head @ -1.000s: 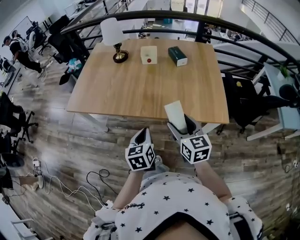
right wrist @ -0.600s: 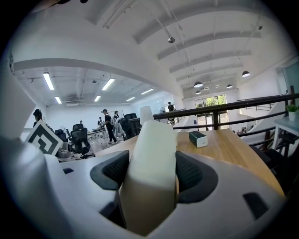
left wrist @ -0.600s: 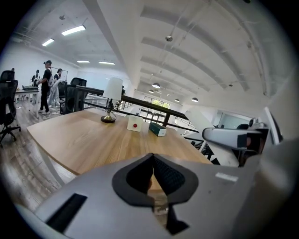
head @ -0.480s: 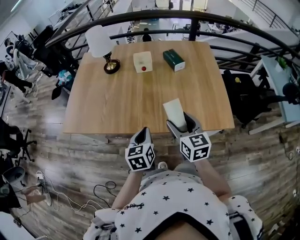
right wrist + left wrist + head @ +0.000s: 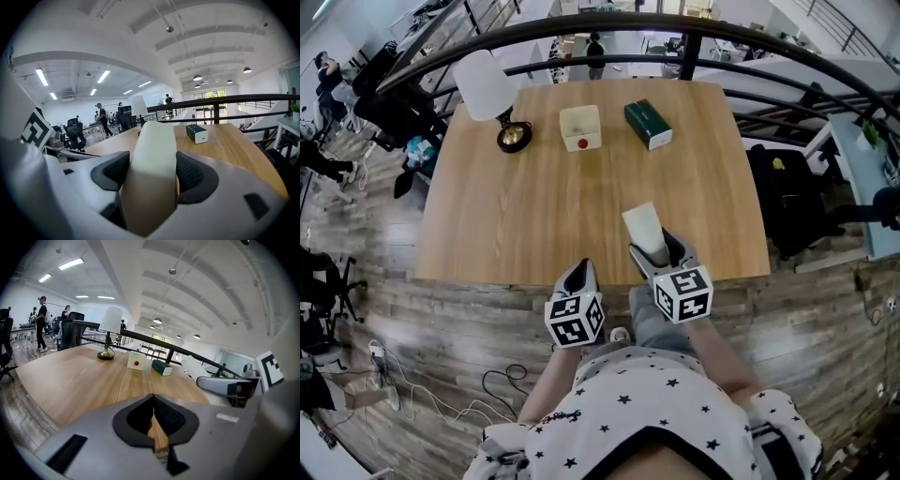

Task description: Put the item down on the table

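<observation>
The right gripper point(image 5: 654, 251), at lower centre, clamps a pale cream rounded block point(image 5: 643, 225) over the near edge of the light wooden table point(image 5: 534, 206). Just left of it, the left gripper point(image 5: 582, 274) has its jaws together on nothing. Open wood stretches ahead to the white-shaded brass lamp point(image 5: 492, 98), the white box with a red dot point(image 5: 580, 127) and the dark green box point(image 5: 648, 124) at the top of the frame.

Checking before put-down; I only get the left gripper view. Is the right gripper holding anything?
Observer: Yes, the right gripper is shut on a cream item, with pads on both sides.
Operator: Where is it relative to the table?
Observer: Head view shows it just inside the table at its near edge, right of centre. Can't tell whether it touches.
Operator: Anything close to it?
Observer: No, the lamp, white box and green box sit along the far side, bare wood between.
</observation>
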Demonstrator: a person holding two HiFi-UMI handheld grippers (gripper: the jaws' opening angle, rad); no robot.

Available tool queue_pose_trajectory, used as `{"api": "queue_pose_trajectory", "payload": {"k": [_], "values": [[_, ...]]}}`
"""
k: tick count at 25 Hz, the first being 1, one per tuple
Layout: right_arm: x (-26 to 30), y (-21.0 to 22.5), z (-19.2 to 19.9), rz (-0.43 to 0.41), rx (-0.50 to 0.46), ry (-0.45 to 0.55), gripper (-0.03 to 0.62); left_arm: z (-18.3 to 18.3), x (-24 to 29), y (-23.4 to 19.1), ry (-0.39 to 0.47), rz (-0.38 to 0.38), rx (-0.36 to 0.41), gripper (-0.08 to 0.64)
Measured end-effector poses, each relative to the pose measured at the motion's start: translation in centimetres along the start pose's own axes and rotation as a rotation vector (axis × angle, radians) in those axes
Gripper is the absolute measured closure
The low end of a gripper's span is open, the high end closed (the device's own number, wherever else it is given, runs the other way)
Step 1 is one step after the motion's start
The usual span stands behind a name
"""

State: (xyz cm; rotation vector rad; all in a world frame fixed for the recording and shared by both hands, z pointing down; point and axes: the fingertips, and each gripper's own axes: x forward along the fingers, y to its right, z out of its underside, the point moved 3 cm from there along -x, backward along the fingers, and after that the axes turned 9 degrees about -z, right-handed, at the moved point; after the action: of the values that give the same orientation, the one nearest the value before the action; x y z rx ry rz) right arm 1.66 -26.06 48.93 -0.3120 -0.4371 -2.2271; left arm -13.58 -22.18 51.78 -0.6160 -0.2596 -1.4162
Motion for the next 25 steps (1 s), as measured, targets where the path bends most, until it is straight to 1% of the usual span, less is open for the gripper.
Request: {"api": "queue_pose_trajectory", "payload": {"k": [10,16,25], "values": [[6.6,5.4,0.2,-0.037,-0.022,-0.087,0.29,-2.1,5.8,0.1,-0.019,-0.031,-0.033,0.546],[10.4,7.8,1.7,-0.043,-0.026,-0.145,0.29,-2.4,8.0,-0.5,-0.033,-0.052,-0.042,0.546],[15.1,11.1,5.1,-0.027,-0.031,-0.265,0.29,-2.0,10.6,-1.6,-0.074,-0.079,-0.052,0.546]]}}
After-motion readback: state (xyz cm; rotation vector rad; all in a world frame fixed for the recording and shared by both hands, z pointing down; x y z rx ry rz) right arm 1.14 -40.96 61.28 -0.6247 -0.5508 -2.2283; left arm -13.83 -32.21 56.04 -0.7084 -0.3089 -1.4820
